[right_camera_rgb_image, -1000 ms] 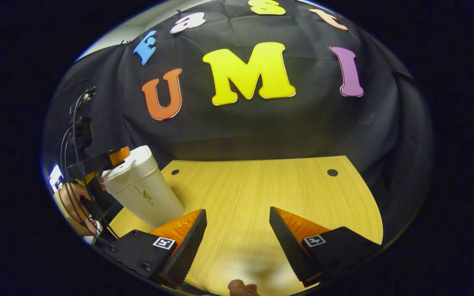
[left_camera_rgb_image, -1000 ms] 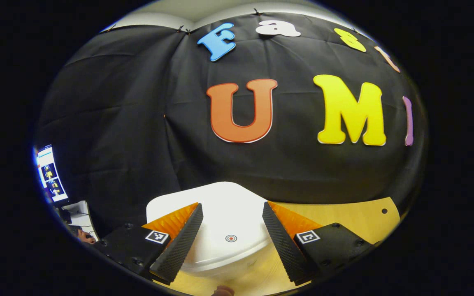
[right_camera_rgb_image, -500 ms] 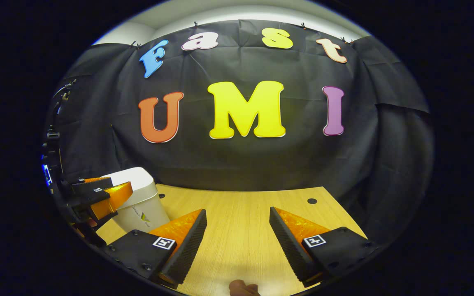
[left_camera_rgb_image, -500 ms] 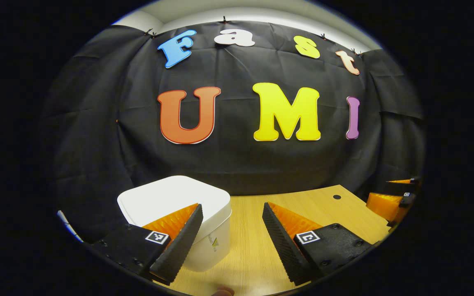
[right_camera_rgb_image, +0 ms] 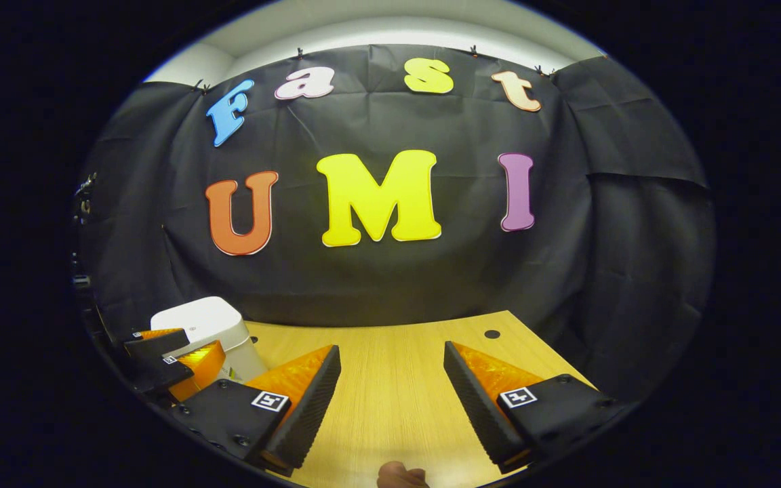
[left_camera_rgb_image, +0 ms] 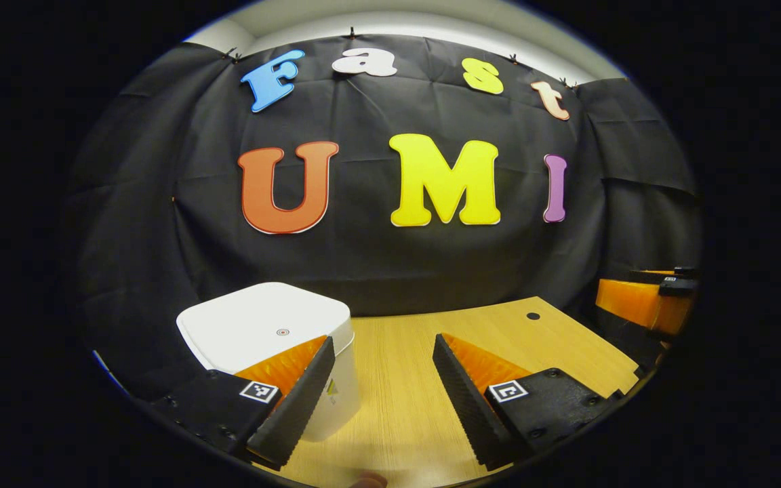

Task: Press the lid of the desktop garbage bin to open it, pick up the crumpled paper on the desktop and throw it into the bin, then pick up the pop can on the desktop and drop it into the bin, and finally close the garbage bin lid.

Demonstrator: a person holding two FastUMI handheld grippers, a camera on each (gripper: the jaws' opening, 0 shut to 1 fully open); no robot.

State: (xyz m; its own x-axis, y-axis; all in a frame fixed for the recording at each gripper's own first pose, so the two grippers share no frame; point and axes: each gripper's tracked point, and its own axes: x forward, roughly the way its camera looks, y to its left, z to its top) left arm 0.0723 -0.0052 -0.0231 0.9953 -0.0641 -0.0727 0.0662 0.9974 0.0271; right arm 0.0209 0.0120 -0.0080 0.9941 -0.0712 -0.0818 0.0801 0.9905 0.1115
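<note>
The white garbage bin (left_camera_rgb_image: 265,329) stands on the wooden desktop (left_camera_rgb_image: 404,379) at the left, its flat lid (left_camera_rgb_image: 262,322) down with a small red dot on top. My left gripper (left_camera_rgb_image: 380,396) hangs open to the right of the bin and in front of it, holding nothing; its left finger overlaps the bin's front corner in the left gripper view. In the right gripper view the bin (right_camera_rgb_image: 204,325) stands far left with the left gripper (right_camera_rgb_image: 167,362) in front of it. My right gripper (right_camera_rgb_image: 390,400) is open over bare desk, and its fingers (left_camera_rgb_image: 641,301) show at the far right edge.
The black cloth wall closes the back and sides of the desk. A cable hole (left_camera_rgb_image: 533,316) marks the desk's far right corner; it is the same cable hole (right_camera_rgb_image: 492,334) in the right gripper view. A fingertip (right_camera_rgb_image: 401,474) shows at the bottom edge.
My left gripper has drawn back from above the bin lid and to the right; the bin now sits lower left. Both views have tilted up and back from the desk.
</note>
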